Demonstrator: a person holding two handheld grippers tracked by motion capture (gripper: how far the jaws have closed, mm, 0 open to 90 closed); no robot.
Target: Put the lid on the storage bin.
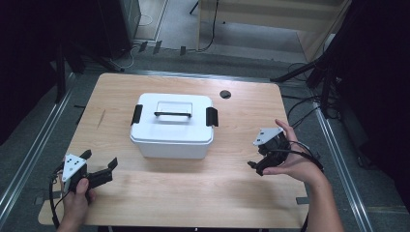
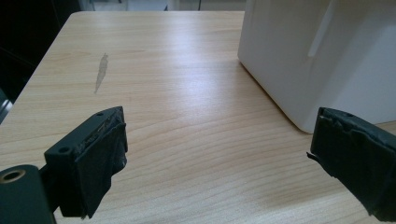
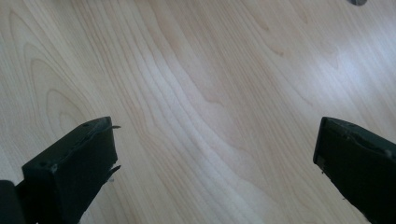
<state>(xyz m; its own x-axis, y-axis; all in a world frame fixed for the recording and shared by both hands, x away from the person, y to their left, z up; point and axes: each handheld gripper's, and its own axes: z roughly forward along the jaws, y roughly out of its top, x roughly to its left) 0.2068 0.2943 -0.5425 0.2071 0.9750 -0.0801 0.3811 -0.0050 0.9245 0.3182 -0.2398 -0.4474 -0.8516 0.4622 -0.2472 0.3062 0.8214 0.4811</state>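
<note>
As the high view shows, the left tool (image 1: 100, 163) and right tool (image 1: 255, 162) flank the white box (image 1: 172, 126), both wide open, empty. In the left gripper view, the box (image 2: 322, 56) stands ahead-right. In the right gripper view, bare worktop (image 3: 210, 102) lies between spread jaws.

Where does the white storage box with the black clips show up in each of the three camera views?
High view: the white box sits mid-table, lid shut, between the two grippers.
Left gripper view: its lower corner and side wall take the upper right.
Right gripper view: not in it; bare wood lies between the jaws.
Shared landmark: the light wooden tabletop.
</note>
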